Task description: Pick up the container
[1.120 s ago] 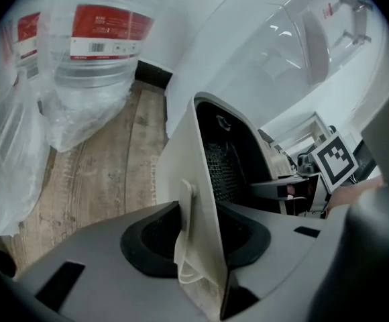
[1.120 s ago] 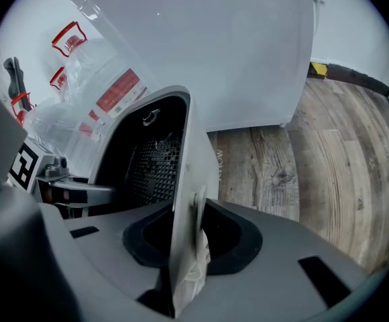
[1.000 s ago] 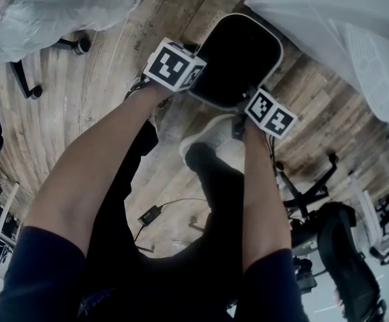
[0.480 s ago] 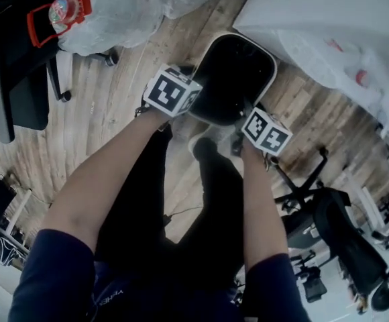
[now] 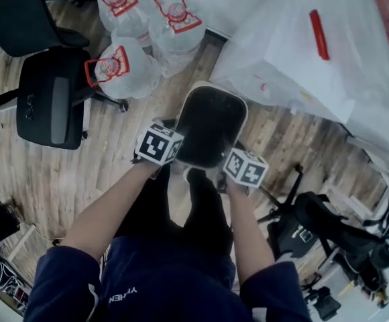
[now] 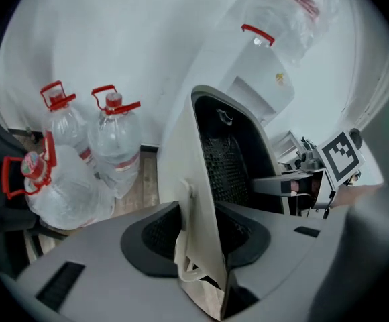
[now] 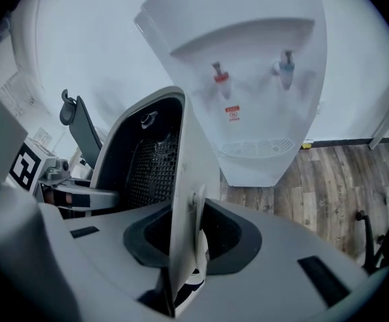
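Container (image 5: 210, 123) looks lifted already: white shell, black mesh inside, hanging at your 12 o'clock, clear of the wood floor (image 5: 60, 173) afaict.

- **Grip:** Left gripper (image 6: 198, 240) is clamped on the thin wall at the container's 8 o'clock side. Right gripper (image 7: 184, 240) is pinching the opposite wall at about 4 o'clock. Both sets of jaws are closed tight on the white edge, nothing else between them except a small white loop I can't ID.
- **Step:** IMO the grab is done and you're in the lift/carry part. The next move needs both hands traveling together, same height, same squeeze. You're only holding thin walls, so any twist btwn the two grippers could let it pivot or slip.

Room around it, clock-wise from the container:
- **10–11 o'clock:** three water jugs (image 5: 124, 69) w/ red handles, near.
- **9 o'clock:** black office chair (image 5: 50, 102), a bit further out.
- **1–2 o'clock:** big plastic-wrapped white bulk (image 5: 295, 52). The right gripper view shows a water dispenser (image 7: 248, 79) just past the container, prob the same thing, so that side is tight.
- **4–5 o'clock:** a chair base (image 5: 292, 196) and black gear (image 5: 328, 227).
- **7–8 o'clock:** bare floor, your best open side.
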A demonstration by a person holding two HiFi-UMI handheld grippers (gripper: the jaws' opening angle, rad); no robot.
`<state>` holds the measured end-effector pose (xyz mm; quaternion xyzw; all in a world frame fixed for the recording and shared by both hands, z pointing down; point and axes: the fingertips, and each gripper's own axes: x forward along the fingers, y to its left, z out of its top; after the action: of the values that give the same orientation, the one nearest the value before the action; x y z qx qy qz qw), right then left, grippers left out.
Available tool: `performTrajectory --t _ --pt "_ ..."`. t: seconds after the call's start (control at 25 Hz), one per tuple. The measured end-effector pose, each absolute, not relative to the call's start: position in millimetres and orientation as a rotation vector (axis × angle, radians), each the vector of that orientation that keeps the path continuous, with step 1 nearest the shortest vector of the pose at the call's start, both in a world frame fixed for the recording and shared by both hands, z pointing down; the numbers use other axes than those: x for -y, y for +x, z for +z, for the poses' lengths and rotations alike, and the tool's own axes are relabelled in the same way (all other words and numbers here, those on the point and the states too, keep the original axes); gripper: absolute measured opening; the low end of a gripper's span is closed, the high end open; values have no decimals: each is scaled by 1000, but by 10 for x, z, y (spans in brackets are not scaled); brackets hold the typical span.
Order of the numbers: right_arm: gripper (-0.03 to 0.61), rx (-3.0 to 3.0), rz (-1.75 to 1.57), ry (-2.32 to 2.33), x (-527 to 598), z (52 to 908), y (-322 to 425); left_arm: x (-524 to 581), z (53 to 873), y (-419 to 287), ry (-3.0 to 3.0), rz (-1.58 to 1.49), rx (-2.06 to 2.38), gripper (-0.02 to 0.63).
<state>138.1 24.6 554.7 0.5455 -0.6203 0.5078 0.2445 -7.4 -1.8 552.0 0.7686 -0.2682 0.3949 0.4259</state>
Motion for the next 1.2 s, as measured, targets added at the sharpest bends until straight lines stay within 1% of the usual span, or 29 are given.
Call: performTrajectory --t 0.32,0.6,0.92,1.2 --pt "89 1725 1319 1520 -284 4255 1300 -44 4287 -167 1955 978 708 150" --pt "84 1771 1336 1553 -291 3547 1171 -10 3463 -296 1998 941 773 149" --pt "83 1820 1293 1573 -338 3008 1084 -58 2890 -359 2036 878 798 144" --pt "83 1823 1248 1616 -315 2785 1106 -23 2701 -342 2069 847 808 141"
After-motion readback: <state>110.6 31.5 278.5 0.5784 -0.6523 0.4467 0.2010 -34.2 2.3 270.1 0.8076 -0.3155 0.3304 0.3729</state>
